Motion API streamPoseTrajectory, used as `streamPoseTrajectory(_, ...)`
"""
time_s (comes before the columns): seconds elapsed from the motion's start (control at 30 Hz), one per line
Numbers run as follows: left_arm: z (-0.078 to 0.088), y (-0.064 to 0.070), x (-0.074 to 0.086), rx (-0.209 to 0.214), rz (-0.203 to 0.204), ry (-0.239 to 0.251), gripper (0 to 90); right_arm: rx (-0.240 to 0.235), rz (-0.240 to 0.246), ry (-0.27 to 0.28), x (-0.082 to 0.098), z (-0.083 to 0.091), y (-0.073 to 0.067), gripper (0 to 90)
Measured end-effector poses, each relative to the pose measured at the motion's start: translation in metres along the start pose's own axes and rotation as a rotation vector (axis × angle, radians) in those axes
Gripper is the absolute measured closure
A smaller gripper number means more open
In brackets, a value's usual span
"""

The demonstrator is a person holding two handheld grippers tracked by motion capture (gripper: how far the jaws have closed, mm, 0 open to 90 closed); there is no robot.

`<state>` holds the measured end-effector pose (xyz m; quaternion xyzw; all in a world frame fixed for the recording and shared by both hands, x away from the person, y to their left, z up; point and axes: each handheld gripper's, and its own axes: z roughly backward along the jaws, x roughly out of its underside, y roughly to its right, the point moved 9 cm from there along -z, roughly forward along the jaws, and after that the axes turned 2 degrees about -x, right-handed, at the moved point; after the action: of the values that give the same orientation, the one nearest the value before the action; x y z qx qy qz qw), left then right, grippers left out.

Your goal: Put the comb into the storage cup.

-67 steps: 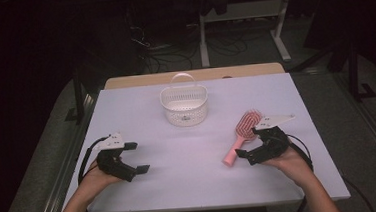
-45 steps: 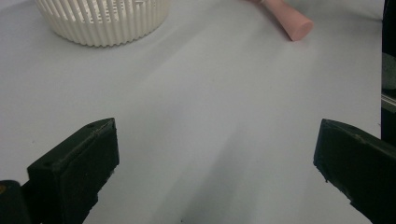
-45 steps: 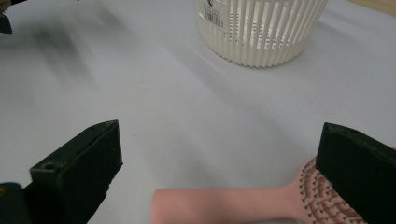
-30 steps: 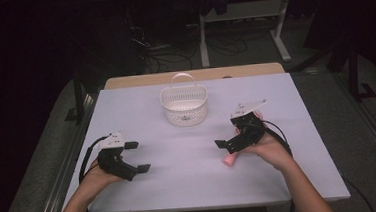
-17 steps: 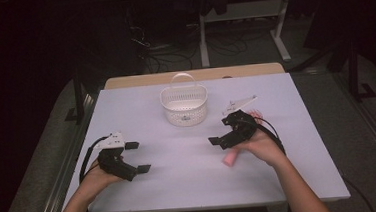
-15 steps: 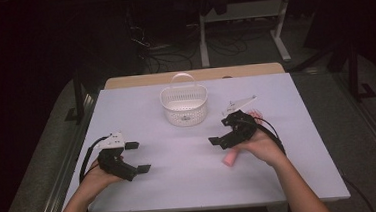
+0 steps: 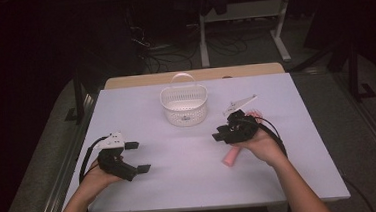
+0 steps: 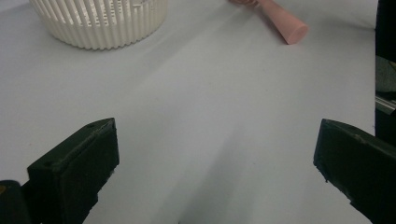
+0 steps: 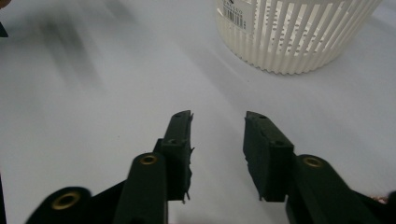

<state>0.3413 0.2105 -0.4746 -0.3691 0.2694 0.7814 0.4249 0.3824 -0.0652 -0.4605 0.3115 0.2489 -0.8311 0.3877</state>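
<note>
High view: the pink hairbrush [image 7: 230,156] lies on the surface [image 7: 181,186] under the right hand [image 7: 259,143], its handle poking out toward the person. How will it handle?

Light and stiff, I'd judge: hard plastic with a smooth, round handle that could roll or slip. Clamp across the handle near the head, not the bristles.

And its looks?

Salmon pink all over. The left gripper view shows the tapered handle with a flat end [image 8: 285,28]; the hand hides most of the head.

The right gripper [image 7: 219,135]?

Its jaws have just been closing, yet there is a gap with only bare surface between them.

The left gripper [image 7: 138,156]?

Jaws wide apart, resting idle, well away. The white slatted basket [image 7: 184,103] stands beyond the brush.
</note>
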Motion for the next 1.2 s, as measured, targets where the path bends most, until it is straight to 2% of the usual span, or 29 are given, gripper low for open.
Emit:
streamPoseTrajectory(0.27,0.001,0.0,0.0,0.002,0.004,0.003,0.0,-0.003,-0.004,-0.029,0.003,-0.001,0.0,88.6)
streamPoseTrajectory(0.87,0.0,0.0,0.0,0.0,0.0,0.0,0.0,0.002,0.022,-0.079,0.009,-0.006,-0.003,88.7)
streamPoseTrajectory(1.2,0.0,0.0,0.0,0.0,0.0,0.001,0.0,-0.007,0.051,-0.137,0.017,-0.014,-0.008,88.8)
